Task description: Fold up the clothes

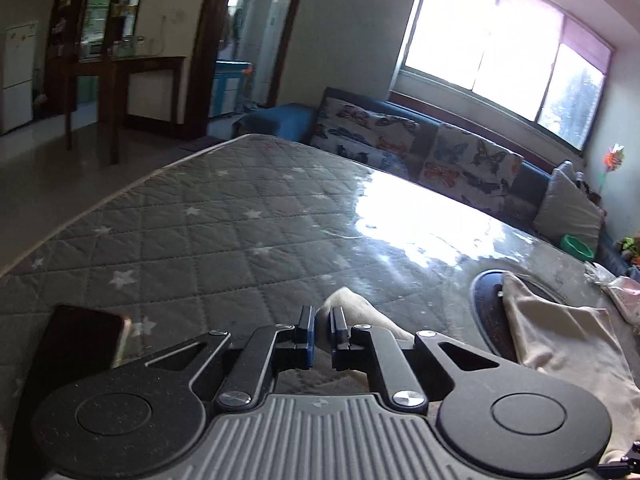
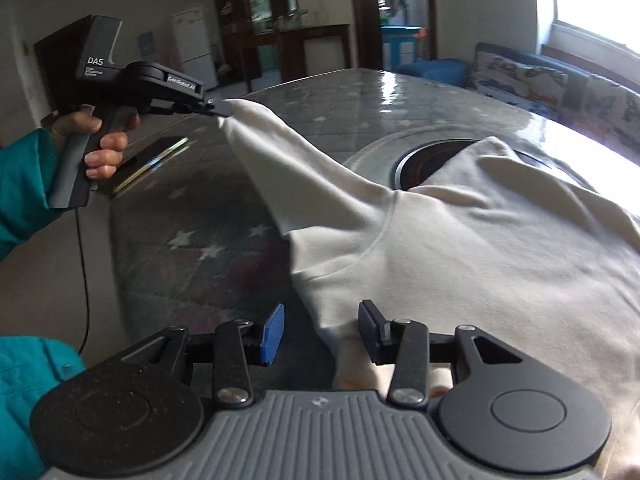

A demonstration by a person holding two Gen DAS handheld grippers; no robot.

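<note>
Item: cream sweatshirt [image 2: 472, 248], lying on a table whose grey star-print quilted cover [image 1: 208, 236] sits under a glossy clear sheet. The body of the garment is heaped on the right part of the table and partly covers a round dark induction hob [image 2: 424, 164] set into the surface. One sleeve [image 2: 288, 148] is drawn out to the left and lifted off the table, taut up to its cuff

Left gripper [image 2: 222, 112]: jaws pressed together on the sleeve cuff; in the left wrist view the cream cloth [image 1: 352, 308] shows between and beyond the blue pads [image 1: 307, 334]. The gripper is held by a hand [image 2: 102, 142] in a teal jacket sleeve, raised above the table's left part

Right gripper [image 2: 322, 330]: jaws spread wide, holding nothing; low at the near edge of the garment, the cloth's hem lying between the two fingers, the right finger over the fabric and the left over the bare cover

Other items: dark phone [image 1: 80, 344] flat on the table at the left, just below the left gripper; sofa with butterfly-print cushions [image 1: 460, 156] beyond the table's far side, under a bright window [image 1: 500, 52]; white fridge [image 1: 18, 76] and dark wooden shelving [image 1: 100, 36] against the far wall
</note>
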